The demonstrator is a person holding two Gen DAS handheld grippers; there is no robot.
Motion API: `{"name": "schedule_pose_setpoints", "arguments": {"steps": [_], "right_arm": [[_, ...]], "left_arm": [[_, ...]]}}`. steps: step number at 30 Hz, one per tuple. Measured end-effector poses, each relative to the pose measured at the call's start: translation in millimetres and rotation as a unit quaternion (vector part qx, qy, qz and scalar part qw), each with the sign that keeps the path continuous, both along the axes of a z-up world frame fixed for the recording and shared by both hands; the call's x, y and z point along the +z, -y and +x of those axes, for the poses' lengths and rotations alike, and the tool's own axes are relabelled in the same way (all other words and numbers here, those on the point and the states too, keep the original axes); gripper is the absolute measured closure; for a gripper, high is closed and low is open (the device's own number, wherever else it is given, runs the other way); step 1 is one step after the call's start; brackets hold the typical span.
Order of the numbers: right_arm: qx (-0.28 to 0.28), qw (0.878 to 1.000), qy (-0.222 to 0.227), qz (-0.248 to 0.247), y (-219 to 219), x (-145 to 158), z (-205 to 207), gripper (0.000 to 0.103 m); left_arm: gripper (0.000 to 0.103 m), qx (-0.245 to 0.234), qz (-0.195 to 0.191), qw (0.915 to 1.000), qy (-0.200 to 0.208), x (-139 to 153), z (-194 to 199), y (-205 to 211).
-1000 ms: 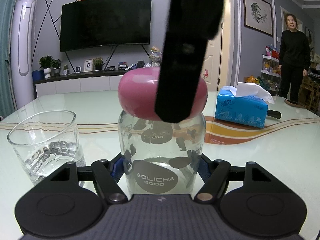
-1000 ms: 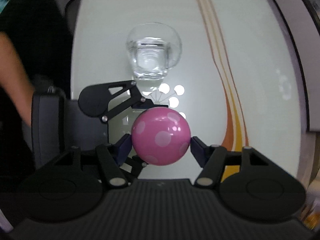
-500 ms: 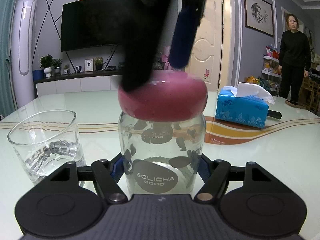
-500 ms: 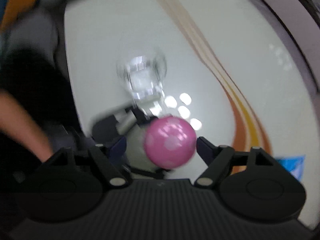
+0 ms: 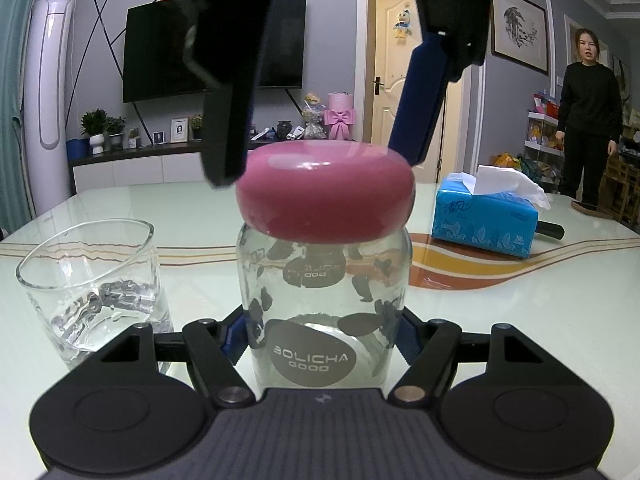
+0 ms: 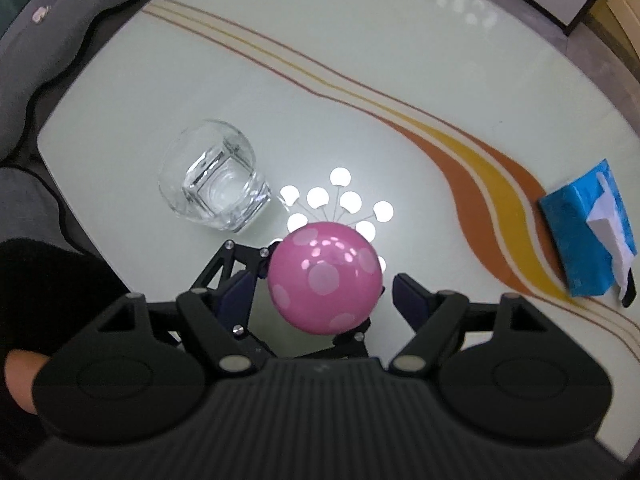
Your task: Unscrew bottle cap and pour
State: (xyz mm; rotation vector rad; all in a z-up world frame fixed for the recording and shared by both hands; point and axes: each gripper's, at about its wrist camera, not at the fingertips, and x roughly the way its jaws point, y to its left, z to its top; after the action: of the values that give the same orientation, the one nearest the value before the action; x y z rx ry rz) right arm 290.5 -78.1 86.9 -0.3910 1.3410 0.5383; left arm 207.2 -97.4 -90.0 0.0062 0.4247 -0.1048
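A clear glass bottle (image 5: 324, 304) marked BOLICHA GOOD stands upright on the table with a round pink cap (image 5: 325, 196) on top. My left gripper (image 5: 322, 332) is shut on the bottle's lower body. My right gripper (image 6: 324, 298) hangs above, pointing down, open, its fingers (image 5: 420, 92) on either side of the spotted pink cap (image 6: 324, 276) with small gaps. A clear tumbler (image 5: 90, 284) holding a little water stands left of the bottle; it also shows in the right wrist view (image 6: 214, 176).
A blue tissue box (image 5: 486, 220) lies on the table at the right, also in the right wrist view (image 6: 592, 232). The glossy table (image 6: 360, 80) has orange and yellow stripes. A person (image 5: 588, 120) stands at the far right.
My right gripper has let go of the pink cap, opened, and turned about the bottle's axis. The bottle, left gripper and tumbler have stayed in place.
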Motion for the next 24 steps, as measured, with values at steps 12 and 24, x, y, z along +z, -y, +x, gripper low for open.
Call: {"name": "schedule_pose_setpoints", "arguments": {"steps": [12,24], "right_arm": [[0.072,0.996,0.019,-0.047,-14,-7,-7,0.038],[0.295,0.952,0.037,-0.072,-20,-9,-21,0.038]], "left_arm": [[0.03,0.0,0.0,1.0,0.0,0,5,4],[0.03,0.001,0.0,1.0,-0.001,-1,5,4]]}}
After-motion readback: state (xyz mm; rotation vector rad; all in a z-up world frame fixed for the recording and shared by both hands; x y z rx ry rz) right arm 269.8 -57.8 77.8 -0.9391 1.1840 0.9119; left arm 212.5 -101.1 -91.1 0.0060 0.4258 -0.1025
